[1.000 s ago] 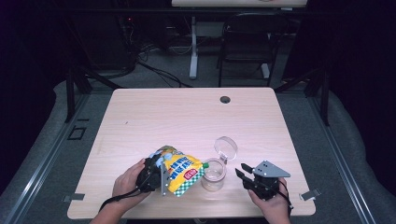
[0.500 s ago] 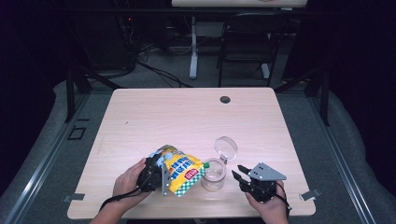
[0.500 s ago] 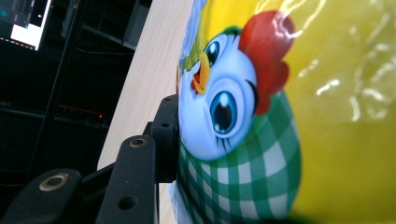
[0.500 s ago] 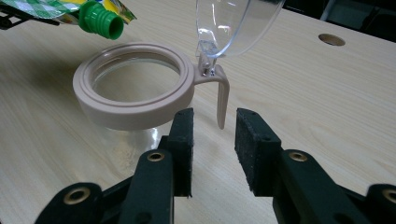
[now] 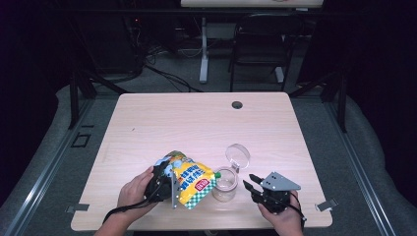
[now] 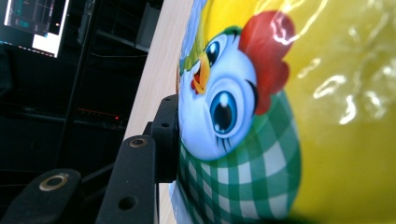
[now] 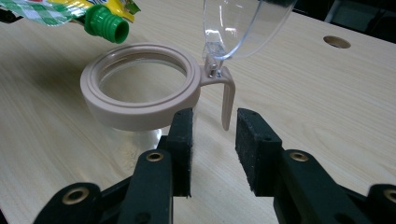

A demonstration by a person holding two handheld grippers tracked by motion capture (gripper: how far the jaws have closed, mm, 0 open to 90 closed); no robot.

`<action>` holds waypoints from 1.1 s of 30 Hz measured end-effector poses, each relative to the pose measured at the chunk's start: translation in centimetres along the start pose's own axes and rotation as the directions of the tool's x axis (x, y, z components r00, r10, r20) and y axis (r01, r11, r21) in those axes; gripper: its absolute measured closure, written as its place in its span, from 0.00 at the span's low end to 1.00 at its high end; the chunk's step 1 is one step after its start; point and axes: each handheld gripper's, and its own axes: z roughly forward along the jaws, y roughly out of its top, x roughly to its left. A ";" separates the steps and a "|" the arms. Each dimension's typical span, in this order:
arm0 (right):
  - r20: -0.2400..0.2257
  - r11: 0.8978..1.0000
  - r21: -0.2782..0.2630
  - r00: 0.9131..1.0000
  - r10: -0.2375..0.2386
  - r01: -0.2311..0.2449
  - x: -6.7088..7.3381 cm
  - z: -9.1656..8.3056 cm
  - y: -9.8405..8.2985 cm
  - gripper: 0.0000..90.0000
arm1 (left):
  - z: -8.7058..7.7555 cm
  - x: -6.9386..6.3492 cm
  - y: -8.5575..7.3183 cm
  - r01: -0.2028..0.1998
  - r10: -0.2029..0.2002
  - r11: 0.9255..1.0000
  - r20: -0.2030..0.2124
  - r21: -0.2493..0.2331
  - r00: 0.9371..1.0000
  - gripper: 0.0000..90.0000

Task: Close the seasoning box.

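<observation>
A yellow snack pouch with a green-check bottom and a green screw spout lies tilted in my left gripper, which is shut on it. In the left gripper view a black pad presses against the pouch; the other jaw is hidden behind the pouch. The spout hangs over the near-left rim of a clear jar with a beige ring and a flipped-up clear lid. My right gripper stands open just right of the jar, nothing between its pads.
The wooden table has a round cable hole near its far edge. The jar's beige latch tab hangs down just beyond my right jaws. Chairs and desk legs stand behind the table.
My right gripper has edged a little left toward the jar. The left gripper and the pouch have stayed put.
</observation>
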 end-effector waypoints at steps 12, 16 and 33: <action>-0.006 1.000 -0.006 1.000 -0.013 0.013 0.2 -0.1 0.1 0.74 | -0.2 -0.1 0.4 -0.029 0.029 1.000 -0.015 -0.001 0.999 0.67; -0.008 1.000 0.008 1.000 -0.013 0.013 0.2 0.0 0.1 0.75 | -0.2 0.0 0.5 -0.027 0.027 1.000 -0.015 0.000 1.000 0.67; -0.030 1.000 -0.009 0.999 -0.023 0.023 0.7 -0.5 0.8 0.76 | -0.2 0.1 0.9 -0.072 0.072 0.997 -0.039 0.009 0.997 0.67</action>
